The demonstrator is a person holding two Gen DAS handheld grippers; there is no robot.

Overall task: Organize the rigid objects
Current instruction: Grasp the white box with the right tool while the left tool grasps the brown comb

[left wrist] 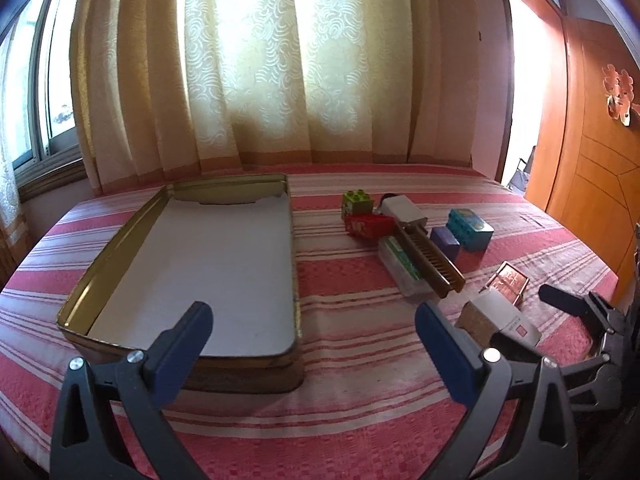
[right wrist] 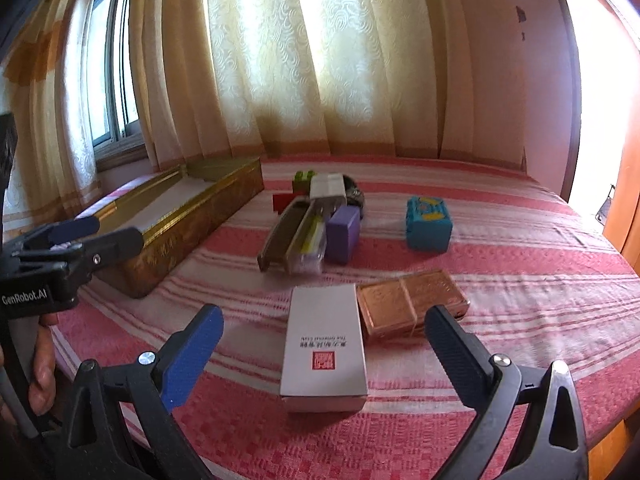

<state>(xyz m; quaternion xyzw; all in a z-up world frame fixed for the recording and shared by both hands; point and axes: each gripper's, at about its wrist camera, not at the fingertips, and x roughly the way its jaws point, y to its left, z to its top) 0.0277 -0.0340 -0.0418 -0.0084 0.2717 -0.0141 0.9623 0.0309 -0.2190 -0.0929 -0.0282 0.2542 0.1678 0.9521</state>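
Observation:
An open gold tin point(left wrist: 120, 236) with a white lining lies on the red striped cloth, nothing inside; it also shows in the right wrist view point(right wrist: 192, 216). My left gripper point(left wrist: 314, 320) is open and empty over its near right corner. My right gripper point(right wrist: 324, 326) is open and empty, its fingers either side of a white box point(right wrist: 324, 352). A copper box point(right wrist: 408, 304) lies beside the white box. Farther back lie a purple block point(right wrist: 342, 232), a teal brick point(right wrist: 428, 224), a clear case point(right wrist: 308, 244), a comb point(left wrist: 430, 260), and red point(left wrist: 368, 226) and green point(left wrist: 357, 201) bricks.
Cream curtains point(left wrist: 260, 60) hang behind the table's far edge. A window point(left wrist: 36, 80) is at the left and a wooden door point(left wrist: 592, 120) at the right. The table's right edge point(right wrist: 616, 412) drops off close to my right gripper.

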